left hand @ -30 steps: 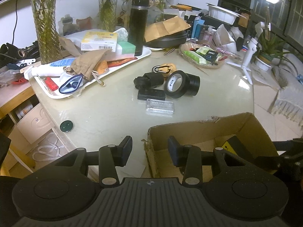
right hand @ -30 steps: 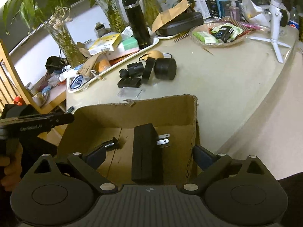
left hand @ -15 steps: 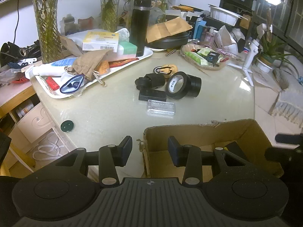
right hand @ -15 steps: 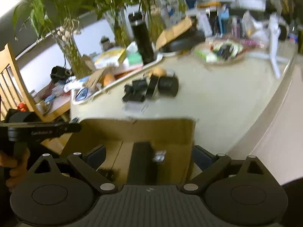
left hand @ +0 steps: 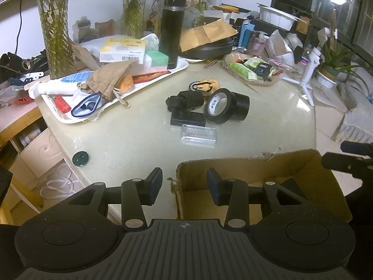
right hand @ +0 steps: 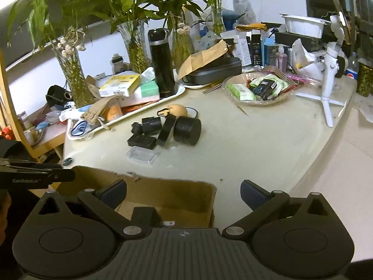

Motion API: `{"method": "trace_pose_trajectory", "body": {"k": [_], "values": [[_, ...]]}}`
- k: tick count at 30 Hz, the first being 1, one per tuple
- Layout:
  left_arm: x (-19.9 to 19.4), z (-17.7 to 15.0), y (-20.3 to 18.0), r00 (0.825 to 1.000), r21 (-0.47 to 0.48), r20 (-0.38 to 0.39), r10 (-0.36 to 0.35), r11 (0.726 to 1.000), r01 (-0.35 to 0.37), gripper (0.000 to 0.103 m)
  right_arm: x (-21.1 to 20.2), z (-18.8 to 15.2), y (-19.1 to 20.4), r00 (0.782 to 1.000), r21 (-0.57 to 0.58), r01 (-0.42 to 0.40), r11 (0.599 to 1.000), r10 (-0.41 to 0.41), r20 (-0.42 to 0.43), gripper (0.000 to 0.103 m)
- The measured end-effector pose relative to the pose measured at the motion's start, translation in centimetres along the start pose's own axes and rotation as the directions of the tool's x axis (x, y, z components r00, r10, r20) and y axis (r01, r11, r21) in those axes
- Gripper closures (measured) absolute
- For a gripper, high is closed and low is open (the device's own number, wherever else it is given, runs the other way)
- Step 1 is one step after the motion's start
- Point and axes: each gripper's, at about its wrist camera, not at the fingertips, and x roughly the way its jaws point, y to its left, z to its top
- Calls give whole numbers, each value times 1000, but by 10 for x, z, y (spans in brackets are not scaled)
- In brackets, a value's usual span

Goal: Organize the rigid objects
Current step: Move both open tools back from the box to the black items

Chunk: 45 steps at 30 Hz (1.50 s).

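Observation:
A cardboard box point(left hand: 251, 165) point(right hand: 163, 186) stands at the table's near edge with a black plug adapter point(right hand: 145, 215) inside. Mid-table lie a black tape roll point(left hand: 218, 108) point(right hand: 166, 129), a black cylinder point(left hand: 241, 106) point(right hand: 187, 128), a small black camera point(left hand: 184, 100) point(right hand: 149, 124), a flat black block point(left hand: 187, 119) point(right hand: 141, 142) and a clear plastic case point(left hand: 199, 135) point(right hand: 143, 155). My left gripper point(left hand: 184, 184) is open and empty over the box's left wall. My right gripper point(right hand: 183, 192) is open and empty above the box.
A white tray point(left hand: 70, 120) point(right hand: 177, 92) of clutter with a black flask point(left hand: 171, 30) point(right hand: 162, 63) sits at the left. A snack basket point(left hand: 251, 67) point(right hand: 258, 88), white tripod point(left hand: 307, 70) point(right hand: 328, 81), glass vases point(left hand: 54, 30) and a green cap point(left hand: 80, 158) are around.
My right gripper has risen and pulled back from the box, leaving the plug adapter inside. My left gripper has barely moved.

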Motion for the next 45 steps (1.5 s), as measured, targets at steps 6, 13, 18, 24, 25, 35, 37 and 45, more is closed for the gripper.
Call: {"method": "trace_pose_trajectory", "body": {"k": [6, 13, 18, 24, 25, 35, 37, 45], "values": [[4, 10, 0, 1000, 12, 24, 4, 1000, -5, 51, 7, 18, -3, 1000, -20, 17, 1000, -17, 10, 0], [8, 39, 0, 999, -1, 53, 11, 1000, -11, 50, 3, 59, -4, 999, -52, 27, 998, -25, 42, 0], [8, 56, -6, 996, 26, 85, 13, 1000, -15, 50, 6, 81, -8, 997, -53, 45, 998, -41, 65, 0], [17, 65, -9, 996, 56, 92, 3, 998, -8, 50, 18, 90, -10, 996, -71, 60, 996, -55, 71, 0], [19, 65, -9, 996, 61, 92, 2, 998, -7, 50, 21, 91, -10, 996, -72, 61, 996, -56, 70, 0], [48, 78, -7, 994, 89, 105, -14, 996, 5, 50, 63, 92, -12, 999, -116, 42, 992, -40, 18, 0], [53, 80, -5, 994, 86, 109, -17, 996, 8, 50, 72, 93, -12, 999, -121, 36, 992, -35, 7, 0], [68, 81, 6, 995, 47, 104, -9, 999, 4, 50, 104, 97, -12, 1000, -99, 10, 995, -12, -25, 0]]}}
